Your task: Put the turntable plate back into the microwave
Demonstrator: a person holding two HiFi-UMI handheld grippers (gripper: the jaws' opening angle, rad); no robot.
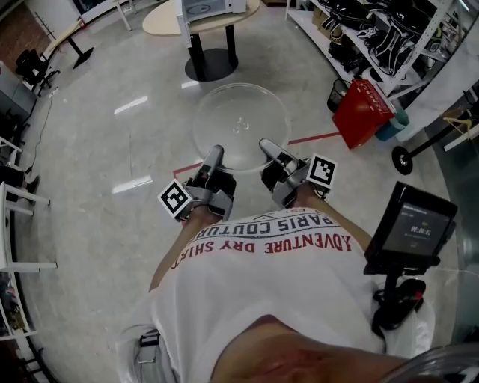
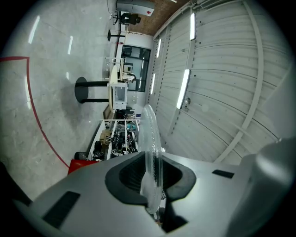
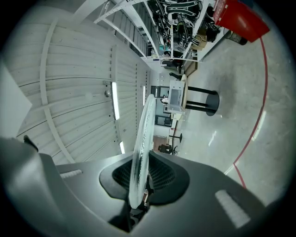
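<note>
Clear round glass turntable plate (image 1: 241, 123) was held roughly level in the air, out in front of the person and above the grey polished floor (image 1: 112, 149). Only its near rim was gripped. The far rim and both side edges hung free, touching nothing.

Left hand-held gripper (image 1: 215, 155) had the near-left rim. In the left gripper view the glass ran edge-on between the two dark pads, with the jaws closed tight on it. Right hand-held gripper (image 1: 267, 146) had the near-right rim, and its own view showed the same: jaws pinched onto the thin glass edge, with nothing else between them.

Ahead of the far rim lay a stretch of bare floor, then the black pedestal base of a round pale-wood surface (image 1: 161, 21). The white microwave (image 1: 213, 6) stood on top of it, well apart from the plate.

To the right, a red plastic bin (image 1: 361, 112) stood near the plate's right edge but clear of it. A white shelf rack with dark goods (image 1: 378, 30) stood behind the bin. A thin red floor line (image 1: 314, 138) ran below the plate's right side. A dark screen on a stand (image 1: 412, 228) stood close by the person's right. To the left the floor was open out to the black chairs (image 1: 34, 67), far off at the edge.
</note>
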